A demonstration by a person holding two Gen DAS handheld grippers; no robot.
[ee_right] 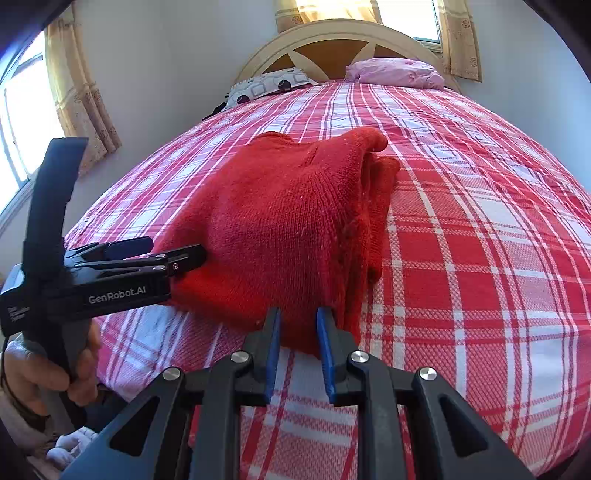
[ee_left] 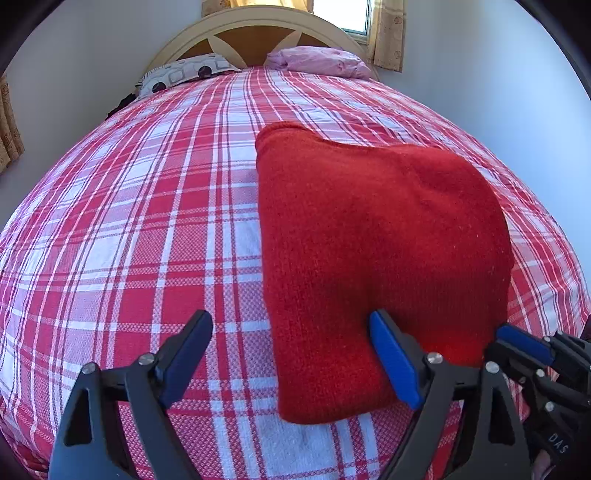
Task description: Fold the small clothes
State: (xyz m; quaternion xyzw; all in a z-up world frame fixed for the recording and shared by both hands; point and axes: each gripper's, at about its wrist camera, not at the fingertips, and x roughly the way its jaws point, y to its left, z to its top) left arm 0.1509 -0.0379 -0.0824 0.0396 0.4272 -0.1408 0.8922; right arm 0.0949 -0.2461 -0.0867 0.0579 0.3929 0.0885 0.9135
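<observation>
One red knit garment (ee_left: pixel 380 240) lies folded into a thick stack on the bed (ee_left: pixel 129 221), which is covered with a red-and-white plaid sheet. In the right wrist view, the layered open edges of the garment face right and its smooth folded side faces left.

**Edges and clearance**
- The bed's near edge lies just below the garment's near end.
- Bare plaid sheet extends on both sides of the garment and beyond its far end.
- Well beyond the garment's far end, a patterned grey pillow (ee_left: pixel 184 72) and a pink pillow (ee_left: pixel 321 61) rest against a cream headboard (ee_left: pixel 258 26).
- Curtains (ee_right: pixel 81 96) hang at a window to the far left of the garment in the right wrist view.

**Left gripper**
- The left gripper (ee_left: pixel 291 358) points steeply down at the garment's near left side.
- Its jaws are spread wide. One blue pad (ee_left: pixel 395 358) sits over the garment's near portion; the other finger (ee_left: pixel 184 354) stands over bare sheet to the garment's left.
- Nothing is pinched.
- A hand (ee_right: pixel 40 365) grips its handle, left of the garment's near corner.

**Right gripper**
- The right gripper (ee_right: pixel 299 354) points down at the garment's near edge, toward its right corner.
- Its jaws stand close together, with a narrow gap between the blue pads.
- The garment's near edge reaches in between the tips. Whether the pads actually press on the fabric cannot be told.
</observation>
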